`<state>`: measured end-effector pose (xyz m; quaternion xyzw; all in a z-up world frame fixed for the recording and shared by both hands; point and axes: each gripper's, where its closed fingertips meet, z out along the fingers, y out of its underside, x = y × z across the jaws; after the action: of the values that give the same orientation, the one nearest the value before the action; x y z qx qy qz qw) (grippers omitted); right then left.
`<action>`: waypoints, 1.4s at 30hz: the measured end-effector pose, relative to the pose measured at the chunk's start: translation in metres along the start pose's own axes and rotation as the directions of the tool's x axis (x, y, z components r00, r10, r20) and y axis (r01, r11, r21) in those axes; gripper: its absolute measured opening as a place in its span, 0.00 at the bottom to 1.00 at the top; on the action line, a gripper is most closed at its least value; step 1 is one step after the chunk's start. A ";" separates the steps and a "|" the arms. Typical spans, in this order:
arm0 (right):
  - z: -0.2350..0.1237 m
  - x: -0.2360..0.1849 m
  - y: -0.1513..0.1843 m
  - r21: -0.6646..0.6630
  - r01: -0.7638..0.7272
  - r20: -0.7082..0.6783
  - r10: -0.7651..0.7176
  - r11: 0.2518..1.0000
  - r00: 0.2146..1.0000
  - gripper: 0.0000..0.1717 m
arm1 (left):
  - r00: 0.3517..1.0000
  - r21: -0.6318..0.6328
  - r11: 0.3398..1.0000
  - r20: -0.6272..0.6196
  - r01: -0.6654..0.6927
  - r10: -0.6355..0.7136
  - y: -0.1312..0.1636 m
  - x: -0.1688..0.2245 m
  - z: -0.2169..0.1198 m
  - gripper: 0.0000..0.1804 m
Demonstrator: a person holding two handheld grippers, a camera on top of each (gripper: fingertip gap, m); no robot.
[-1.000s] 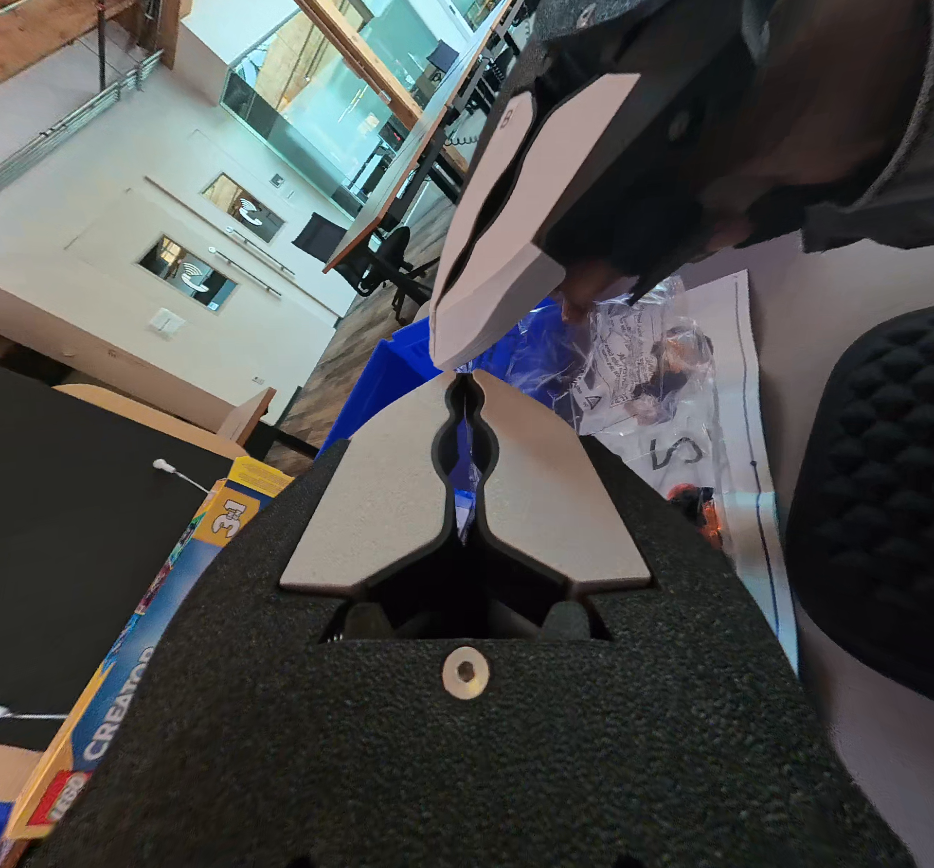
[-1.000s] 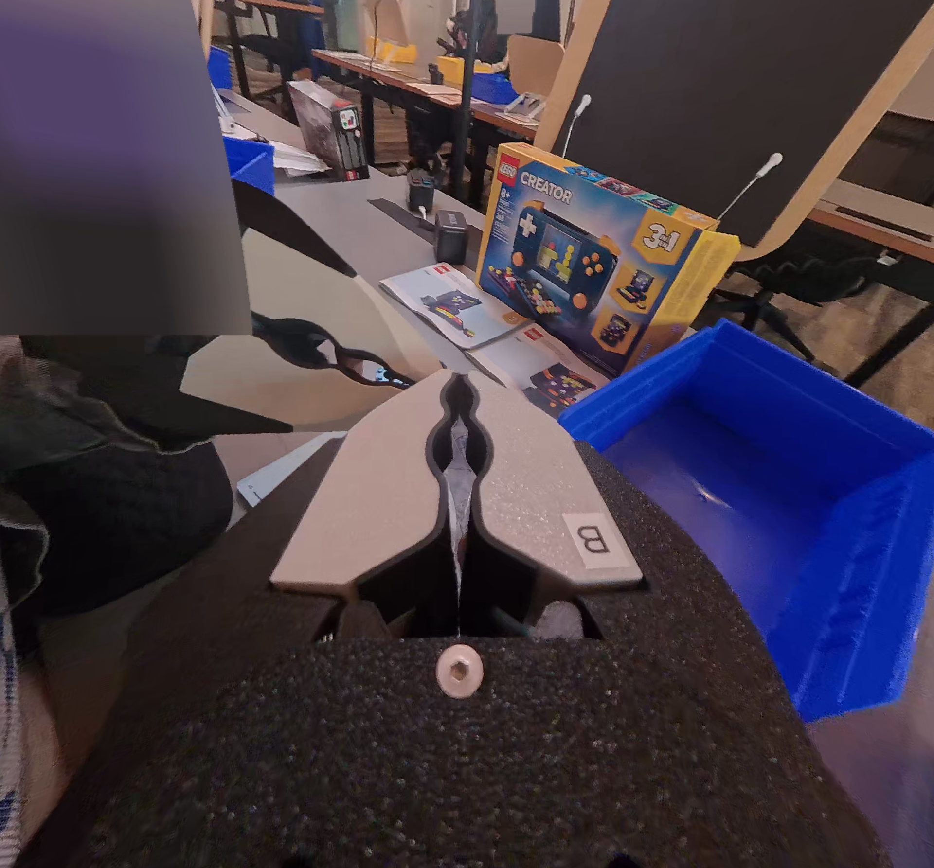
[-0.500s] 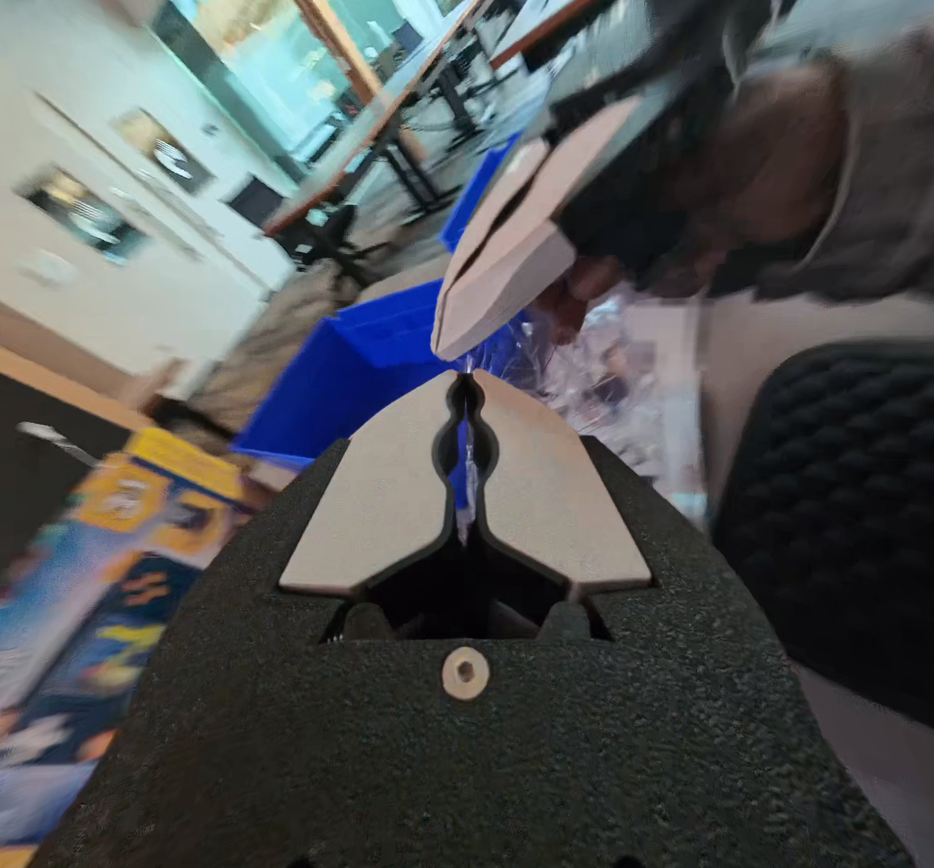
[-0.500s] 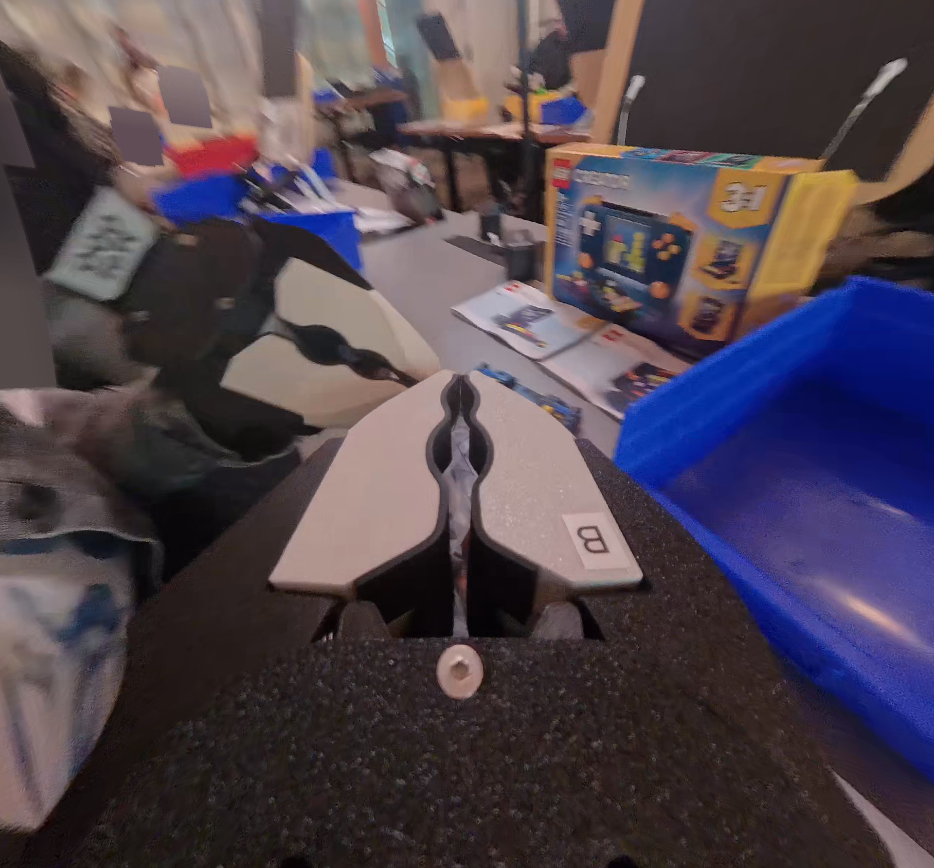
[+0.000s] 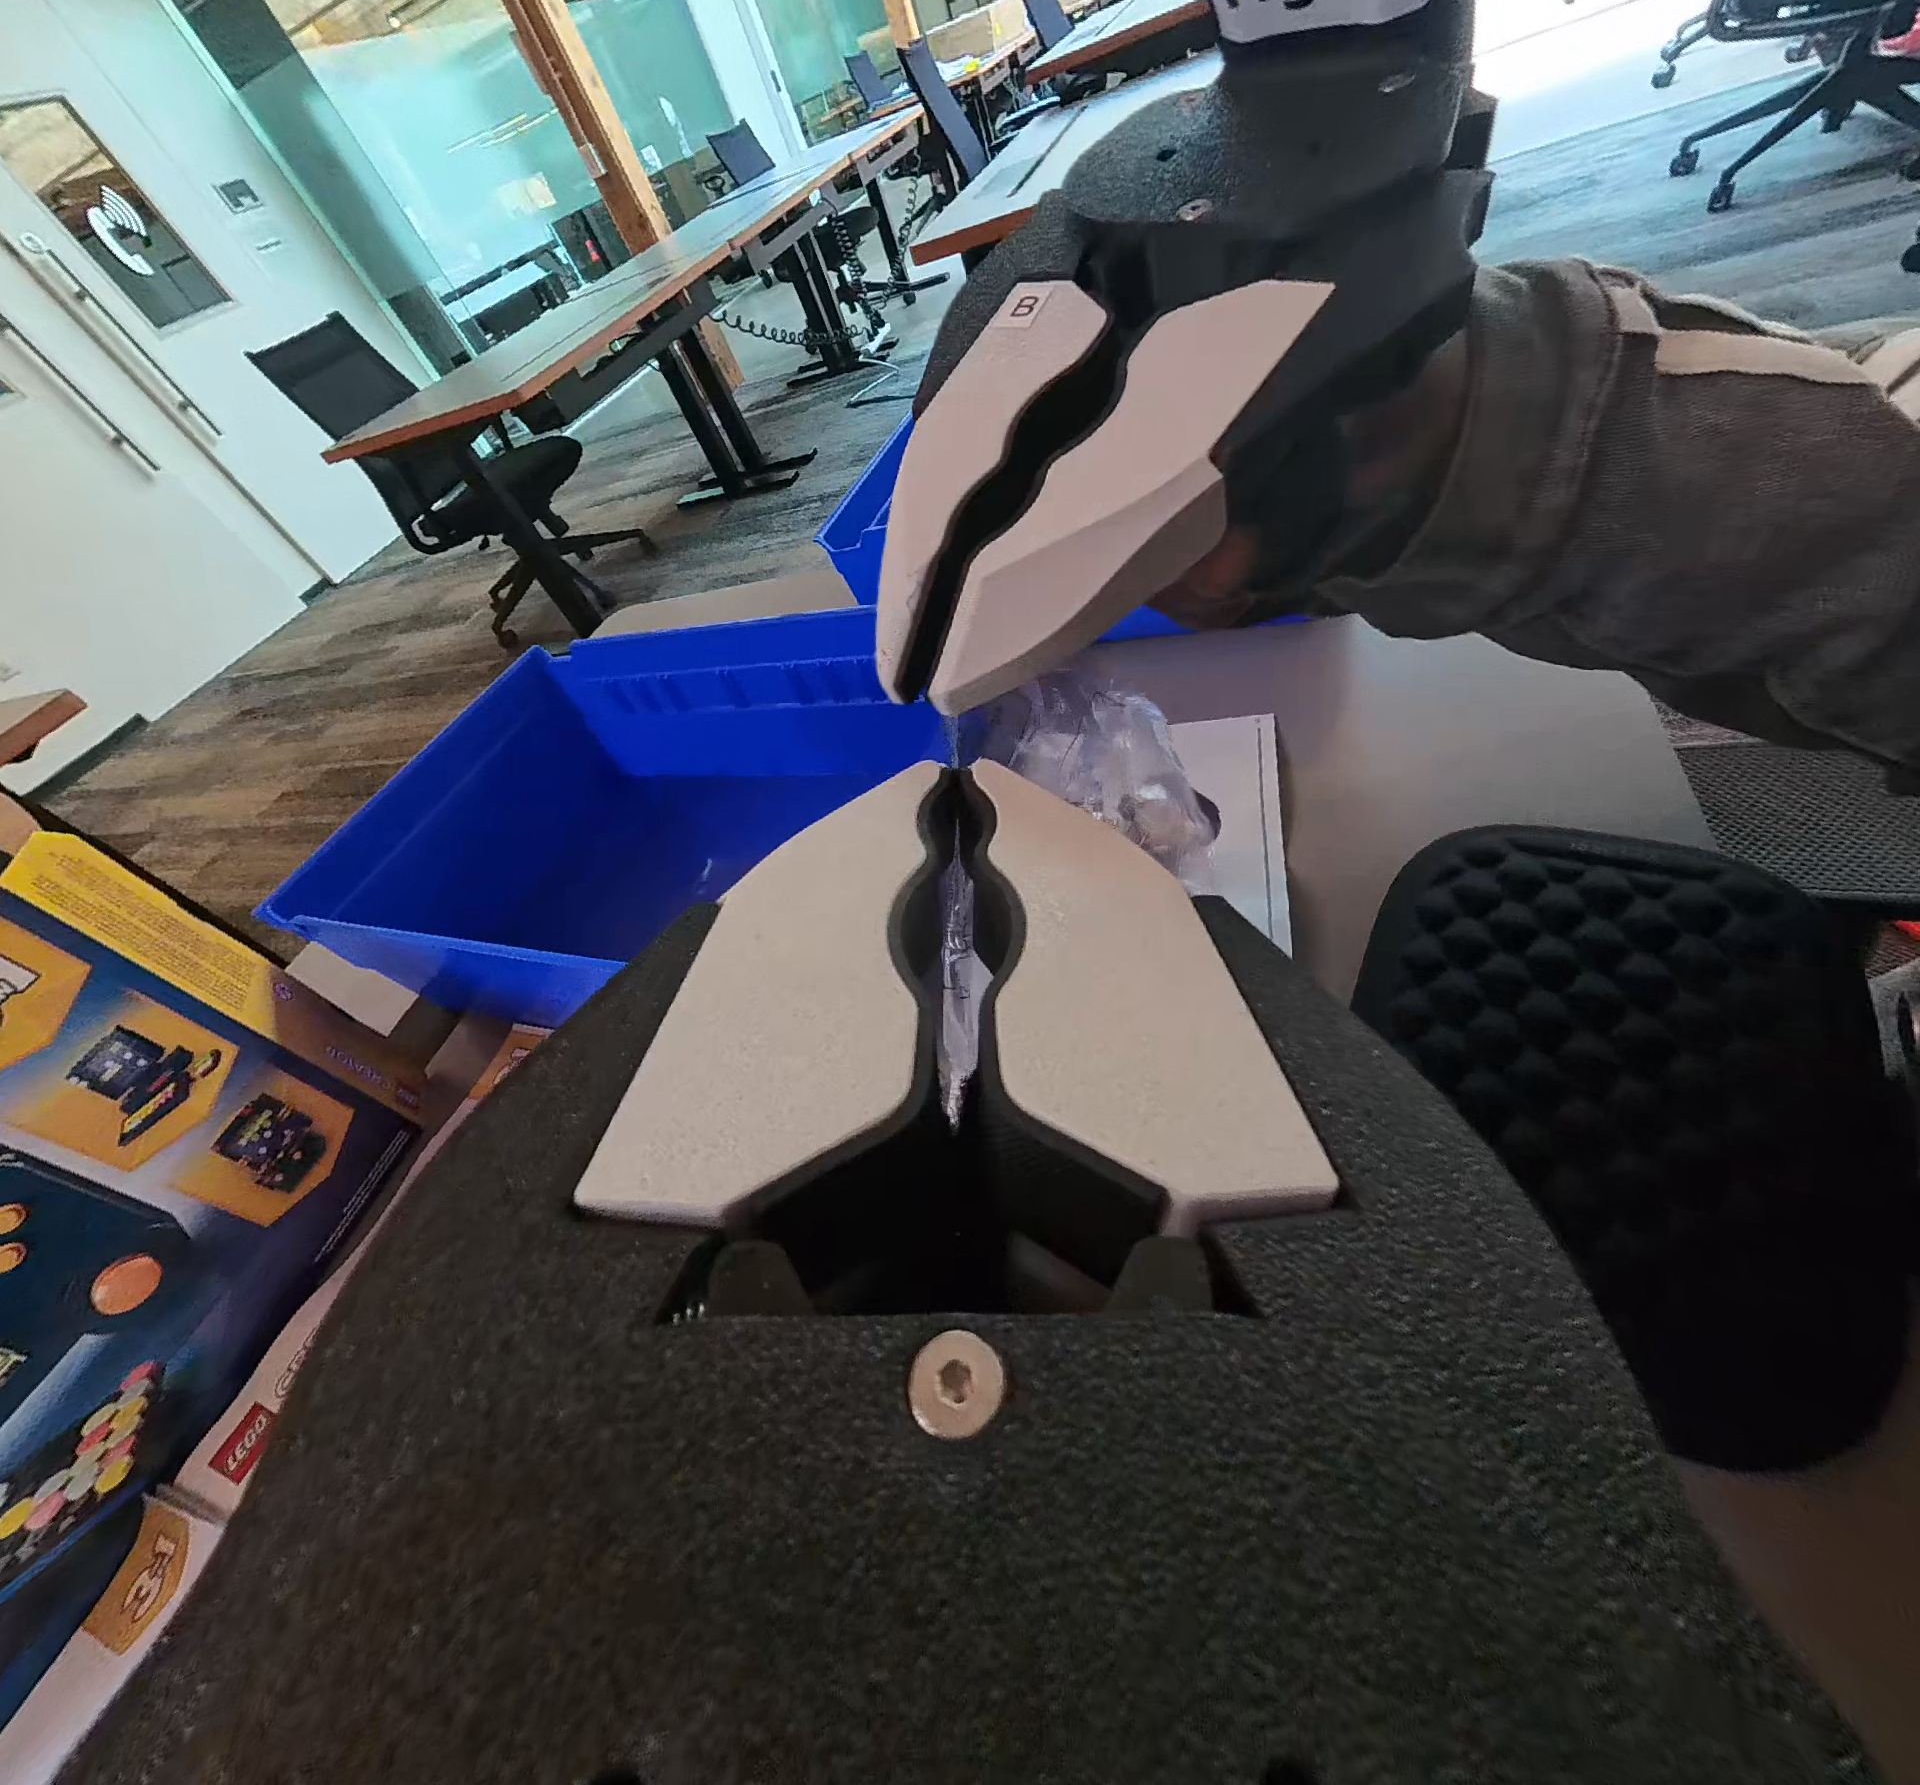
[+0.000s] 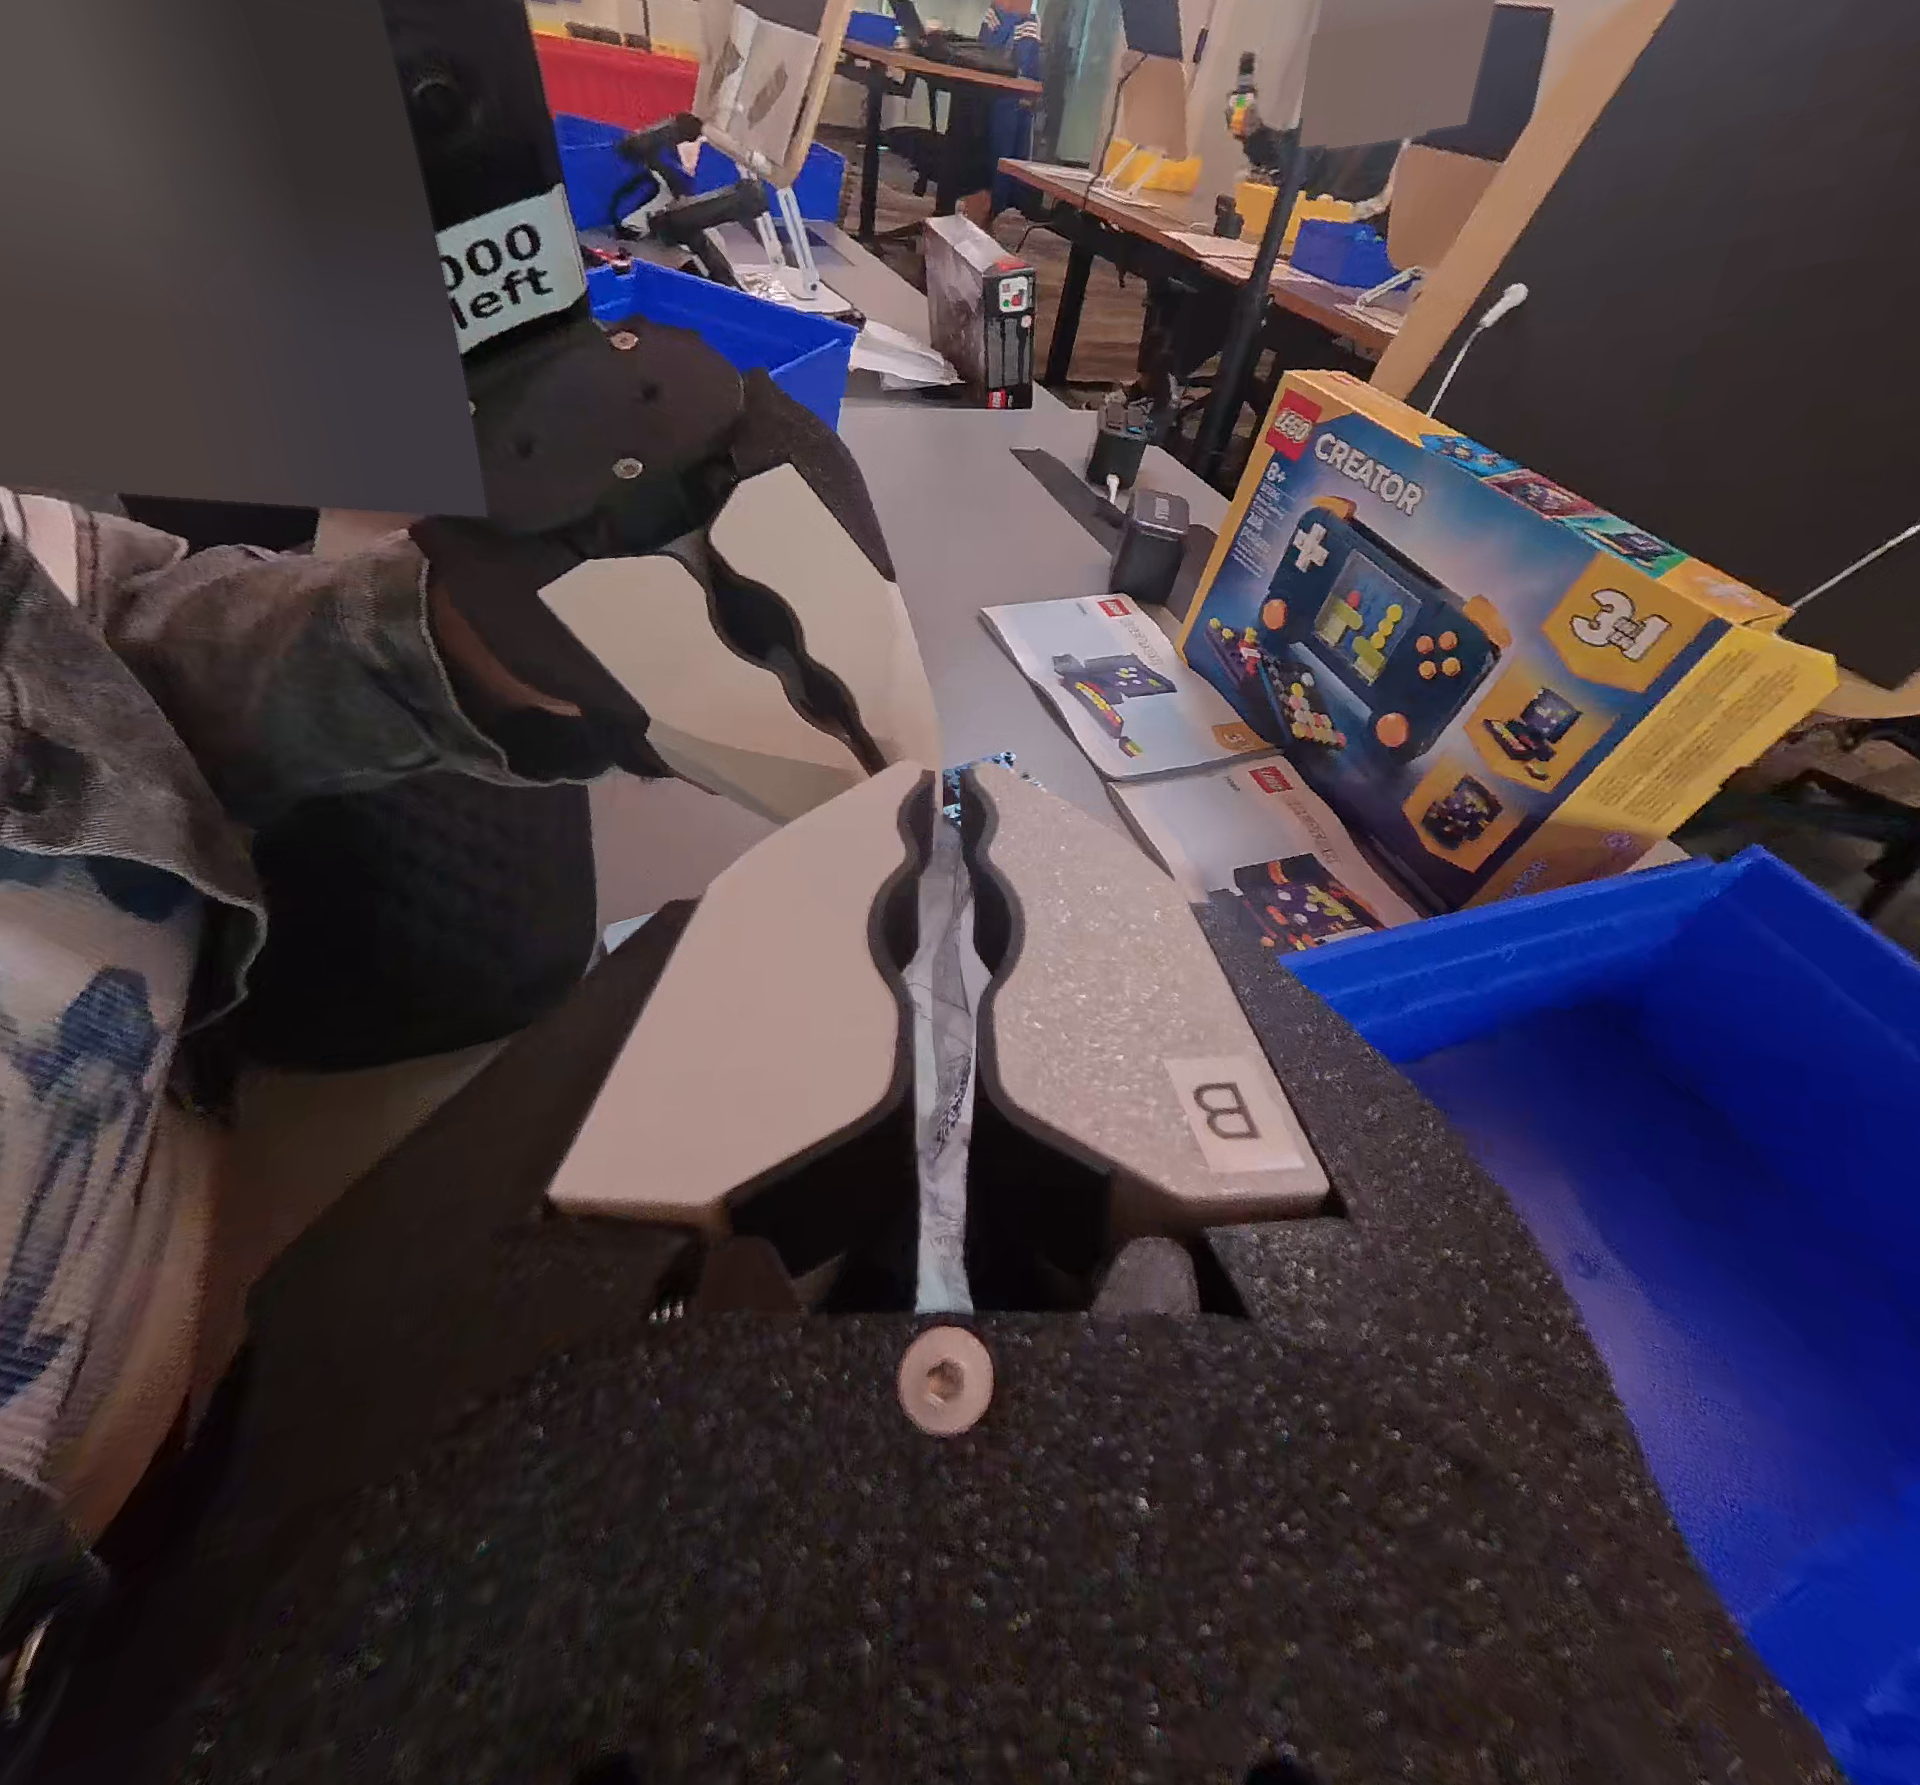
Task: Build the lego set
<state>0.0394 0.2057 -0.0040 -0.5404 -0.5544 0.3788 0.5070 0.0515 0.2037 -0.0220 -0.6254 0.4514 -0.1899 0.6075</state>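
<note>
My left gripper (image 5: 957, 771) was clamped shut on a clear plastic bag (image 5: 1091, 779) of small parts, film pinched between the pads. My right gripper (image 6: 948, 777) pinched the same bag's film, fingertips just parted. Both tips nearly met above the grey table (image 5: 1455, 748), beside the blue bin (image 5: 582, 800). Toy brick box (image 6: 1475, 634) and booklets (image 6: 1101, 686) lay near.

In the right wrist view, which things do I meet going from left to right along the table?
Left hand-held gripper → upper booklet → toy box → blue bin.
</note>
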 end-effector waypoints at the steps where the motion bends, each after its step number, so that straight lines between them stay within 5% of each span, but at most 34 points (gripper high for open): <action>1: 0.000 -0.001 0.000 -0.007 0.001 0.013 0.000 1.000 1.000 0.04 | 1.000 -0.002 1.000 0.000 -0.001 0.001 0.000 0.000 0.000 0.00; 13: 0.001 -0.006 0.004 -0.033 0.034 0.030 -0.033 0.999 0.999 0.00 | 1.000 0.012 1.000 -0.010 -0.010 0.010 0.000 0.002 0.000 0.00; 16: 0.000 -0.010 0.003 -0.018 0.017 0.053 -0.016 1.000 0.998 0.00 | 0.999 0.032 0.999 0.022 -0.044 0.043 -0.003 -0.001 0.000 0.07; 17: 0.000 -0.009 0.003 -0.012 0.014 0.045 -0.013 1.000 0.999 0.00 | 0.998 0.036 0.997 -0.008 -0.062 0.062 -0.004 0.004 0.000 0.00; 21: -0.001 -0.007 0.003 0.002 0.001 0.017 -0.001 1.000 1.000 0.00 | 0.995 0.029 0.994 0.029 -0.101 0.100 -0.005 0.004 0.002 0.00; 27: -0.001 0.006 0.012 -0.021 -0.030 -0.192 0.025 0.999 0.981 0.00 | 0.866 -0.150 0.901 0.250 -0.407 0.433 0.002 0.004 0.008 0.00; 32: 0.000 0.011 0.022 -0.109 -0.001 -0.286 -0.031 0.994 0.958 0.00 | 0.848 -0.173 0.878 0.233 -0.445 0.476 0.009 0.009 0.010 0.00; 34: -0.009 0.045 0.042 -0.260 0.025 -0.482 -0.153 0.965 0.863 0.00 | 0.877 0.001 0.881 0.099 -0.473 0.470 -0.007 0.051 0.016 0.00; 35: -0.011 0.052 0.047 -0.265 0.016 -0.487 -0.148 0.964 0.861 0.00 | 0.858 -0.021 0.864 0.105 -0.503 0.502 -0.008 0.058 0.019 0.00; 36: -0.009 0.043 0.033 -0.115 -0.044 -0.406 -0.007 0.992 0.914 0.00 | 0.792 -0.113 0.816 0.194 -0.567 0.578 -0.002 0.038 0.017 0.00; 37: -0.013 0.036 0.017 0.012 -0.101 -0.332 0.099 0.995 0.938 0.00 | 0.819 -0.150 0.852 0.232 -0.502 0.524 0.005 0.015 0.010 0.00; 39: -0.029 0.047 0.014 0.022 -0.089 -0.378 0.091 0.996 0.921 0.00 | 0.926 -0.051 0.951 0.221 -0.303 0.307 0.004 -0.006 -0.007 0.00; 42: -0.031 0.044 0.010 0.081 -0.109 -0.308 0.129 0.991 0.943 0.00 | 0.920 -0.049 0.949 0.234 -0.313 0.315 0.004 -0.007 -0.010 0.00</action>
<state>0.0760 0.2461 -0.0005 -0.6099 -0.4213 0.3356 0.5813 0.0384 0.2045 -0.0217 -0.5664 0.4702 -0.0111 0.6768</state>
